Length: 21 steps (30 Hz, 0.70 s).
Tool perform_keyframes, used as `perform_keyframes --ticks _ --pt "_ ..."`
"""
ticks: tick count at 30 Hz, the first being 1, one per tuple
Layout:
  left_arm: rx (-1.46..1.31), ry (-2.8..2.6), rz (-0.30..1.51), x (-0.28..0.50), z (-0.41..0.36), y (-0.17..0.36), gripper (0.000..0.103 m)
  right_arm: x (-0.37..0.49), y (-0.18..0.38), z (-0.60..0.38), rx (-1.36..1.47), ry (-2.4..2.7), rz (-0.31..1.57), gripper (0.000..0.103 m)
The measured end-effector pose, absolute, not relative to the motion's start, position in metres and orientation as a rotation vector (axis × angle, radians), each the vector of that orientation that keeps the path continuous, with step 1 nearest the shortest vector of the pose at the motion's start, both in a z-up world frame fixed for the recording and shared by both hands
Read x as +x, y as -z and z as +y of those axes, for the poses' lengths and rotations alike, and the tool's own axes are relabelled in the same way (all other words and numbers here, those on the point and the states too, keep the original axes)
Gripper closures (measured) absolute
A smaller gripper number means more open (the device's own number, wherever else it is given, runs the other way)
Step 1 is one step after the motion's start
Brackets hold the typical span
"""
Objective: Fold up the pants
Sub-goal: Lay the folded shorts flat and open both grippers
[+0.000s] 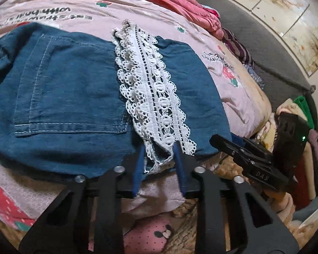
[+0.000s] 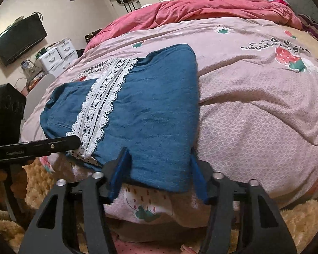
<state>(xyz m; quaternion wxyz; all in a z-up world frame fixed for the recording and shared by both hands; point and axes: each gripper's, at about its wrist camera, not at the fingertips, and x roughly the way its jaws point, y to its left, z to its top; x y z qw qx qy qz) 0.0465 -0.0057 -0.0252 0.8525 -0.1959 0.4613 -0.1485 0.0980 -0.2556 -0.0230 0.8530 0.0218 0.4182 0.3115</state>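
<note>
Blue denim pants (image 1: 74, 89) with a white lace trim (image 1: 152, 97) lie folded over on the pink bedspread (image 1: 137, 8). My left gripper (image 1: 159, 158) is open at the near edge, its blue fingers on either side of the lace end. My right gripper (image 2: 156, 167) is open, its fingers straddling the near edge of the denim (image 2: 154, 114), to the right of the lace (image 2: 101, 105). Each gripper shows in the other's view: the right one (image 1: 254, 158) and the left one (image 2: 42, 146).
A crumpled red quilt (image 2: 201, 10) lies at the far side of the bed. A grey headboard (image 1: 265, 42) with clothes beside it is at the right. A fluffy tan rug (image 2: 42, 186) covers the floor. White drawers (image 2: 57, 57) and a wall TV (image 2: 19, 38) stand behind.
</note>
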Motion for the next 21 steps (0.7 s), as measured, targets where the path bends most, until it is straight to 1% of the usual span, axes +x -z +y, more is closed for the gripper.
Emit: perform_keyframes --ticks 2,4,5,10,14,21 --pt "-0.377 0.308 0.965 0.044 -0.009 0.020 0.089 0.097 0.021 -0.255 0.040 -0.668 0.871 0.077" --pt "-0.352 0.308 0.956 0.040 -0.011 0.016 0.090 0.096 0.017 -0.257 0.039 -0.671 0.855 0.085" --pt "-0.340 0.304 0.953 0.038 -0.011 0.015 0.090 0.095 0.016 -0.259 0.042 -0.673 0.852 0.087" --pt "-0.288 0.276 0.972 0.032 -0.012 0.021 0.090 0.093 0.014 -0.264 -0.012 -0.655 0.849 0.087" --pt "-0.339 0.281 0.991 0.035 -0.003 0.031 0.088 0.096 0.028 -0.260 -0.047 -0.626 0.878 0.086" --pt "-0.352 0.291 0.986 0.033 0.000 0.032 0.087 0.096 0.030 -0.257 -0.080 -0.610 0.877 0.083"
